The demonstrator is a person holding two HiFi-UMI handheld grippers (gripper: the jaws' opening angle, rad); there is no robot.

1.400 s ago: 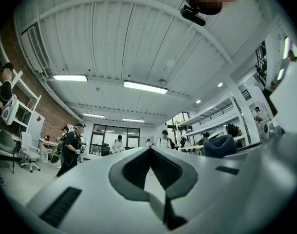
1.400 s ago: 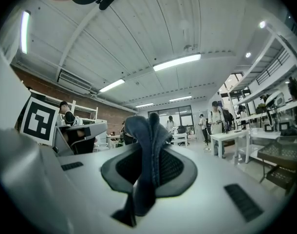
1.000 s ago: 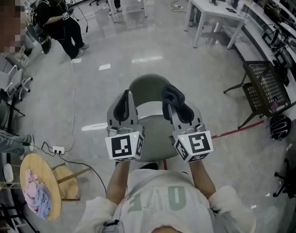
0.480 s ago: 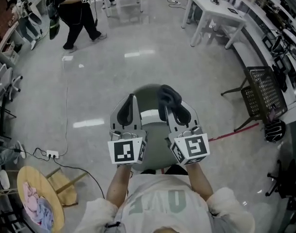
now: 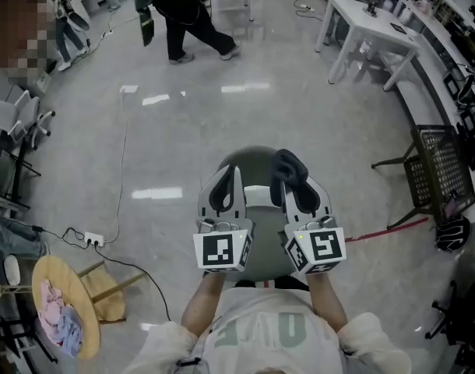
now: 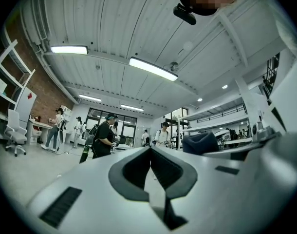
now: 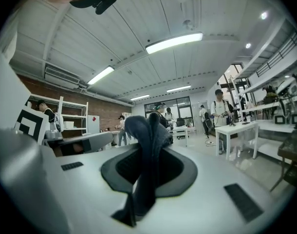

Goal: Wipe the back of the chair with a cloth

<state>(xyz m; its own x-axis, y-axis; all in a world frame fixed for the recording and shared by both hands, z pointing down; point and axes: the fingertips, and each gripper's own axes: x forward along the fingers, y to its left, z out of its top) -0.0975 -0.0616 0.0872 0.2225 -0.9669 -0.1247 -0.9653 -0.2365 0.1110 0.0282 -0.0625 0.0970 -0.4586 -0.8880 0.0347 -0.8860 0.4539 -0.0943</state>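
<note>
A grey-green chair [image 5: 256,157] stands on the floor right below me in the head view, and both grippers are held side by side over it. My left gripper [image 5: 235,171] is shut with nothing in it. In the left gripper view its jaws [image 6: 151,148] meet at the tips and point out into the room. My right gripper [image 5: 287,174] is shut on a dark blue cloth [image 5: 290,164]. In the right gripper view the cloth [image 7: 149,128] bunches up above the jaw tips and a strip of it hangs down between the jaws. Neither gripper view shows the chair.
A person in black [image 5: 187,10] walks across the far floor. A white table [image 5: 368,23] stands back right and a black mesh chair [image 5: 436,166] at the right. A round wooden stool [image 5: 62,306] with cloths and a power strip [image 5: 87,240] lie left.
The person in black has walked right across the far floor. Both grippers stay side by side over the chair, the cloth still held; the head view has shifted slightly.
</note>
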